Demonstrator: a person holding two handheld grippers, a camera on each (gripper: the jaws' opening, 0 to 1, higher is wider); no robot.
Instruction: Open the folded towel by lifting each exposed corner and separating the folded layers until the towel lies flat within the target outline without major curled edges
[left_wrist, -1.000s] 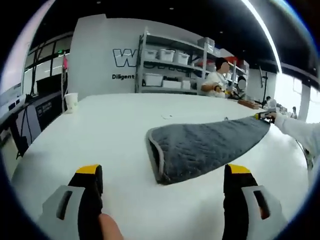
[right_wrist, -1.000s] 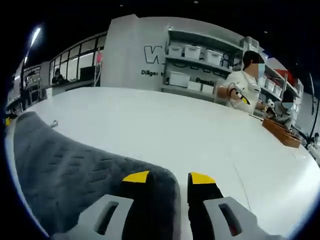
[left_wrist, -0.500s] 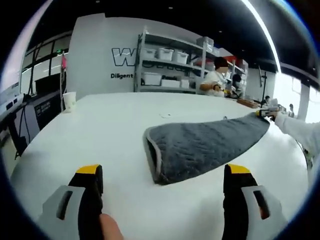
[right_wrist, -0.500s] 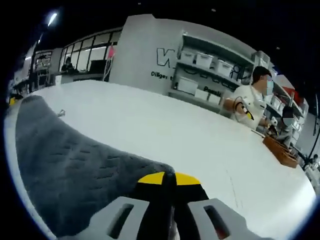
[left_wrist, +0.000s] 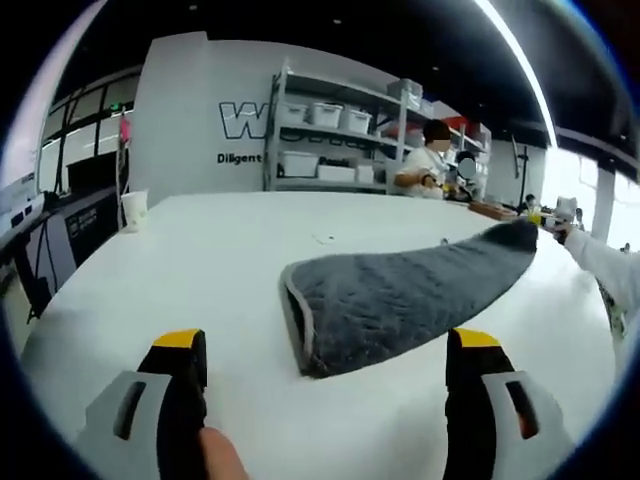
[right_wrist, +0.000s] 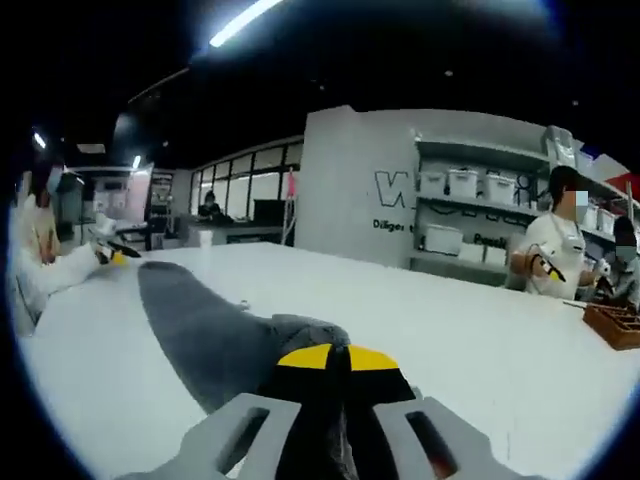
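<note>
A large open workshop or lab hall with a dark ceiling crossed by a long strip light (left_wrist: 520, 60) at 1 o'clock in the left gripper view. Past the wide white desk (left_wrist: 220, 250), at 12 o'clock, a grey wall panel (left_wrist: 200, 110) carries big outlined lettering, and beside it metal shelving (left_wrist: 340, 130) holds rows of white storage bins. At 3 o'clock in the right gripper view a seated person (right_wrist: 553, 250) in white works at the desk near a brown tray (right_wrist: 615, 325), and glass-walled rooms (right_wrist: 245, 195) show at 10 o'clock.
</note>
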